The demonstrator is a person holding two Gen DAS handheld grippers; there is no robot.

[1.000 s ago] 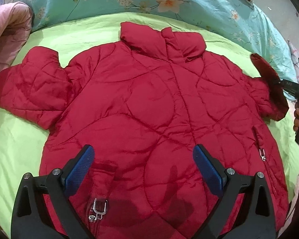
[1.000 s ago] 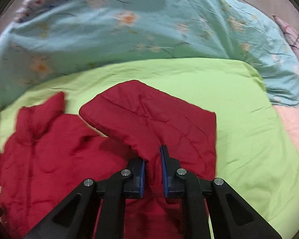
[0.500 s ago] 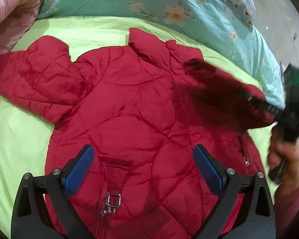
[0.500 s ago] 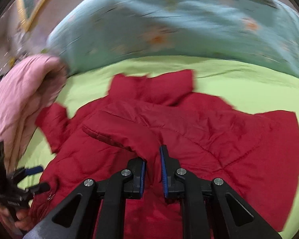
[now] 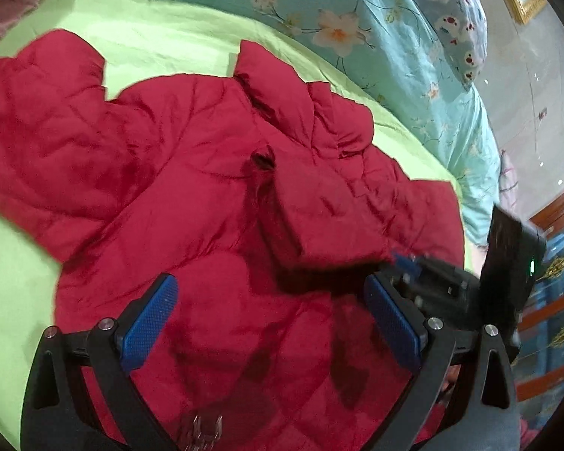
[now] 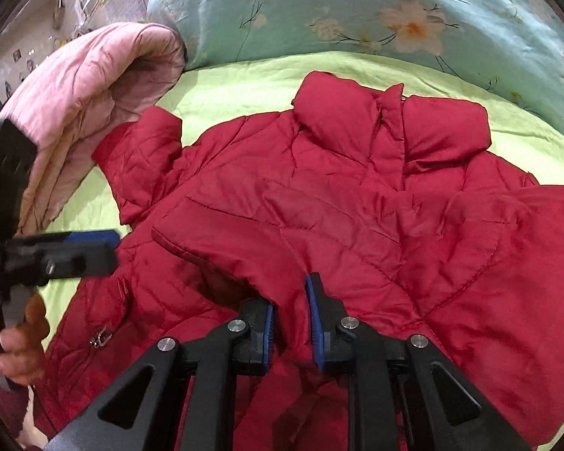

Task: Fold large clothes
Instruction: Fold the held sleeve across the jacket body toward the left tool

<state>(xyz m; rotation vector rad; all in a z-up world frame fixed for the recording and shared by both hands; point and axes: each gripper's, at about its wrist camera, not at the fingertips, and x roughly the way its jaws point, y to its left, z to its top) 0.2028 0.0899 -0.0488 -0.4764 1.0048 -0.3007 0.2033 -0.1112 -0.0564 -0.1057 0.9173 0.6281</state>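
A: What are the right tongs (image 6: 291, 319) doing?
B: Clamped on a fold of the red jacket's (image 5: 206, 195) sleeve (image 6: 244, 240), which lies across the jacket's front.
A: And the left tongs (image 5: 270, 323)?
B: Spread wide with nothing between the blue pads (image 5: 148, 325), hovering above the lower front near the hem.
A: Where's the jacket itself?
B: Flat on the green bed sheet (image 5: 161, 37), front up, collar (image 6: 391, 120) toward the floral blue duvet (image 6: 357, 11). The other sleeve (image 5: 37, 112) stretches out sideways. A folded pink quilt (image 6: 90, 86) sits just beside that sleeve's cuff.
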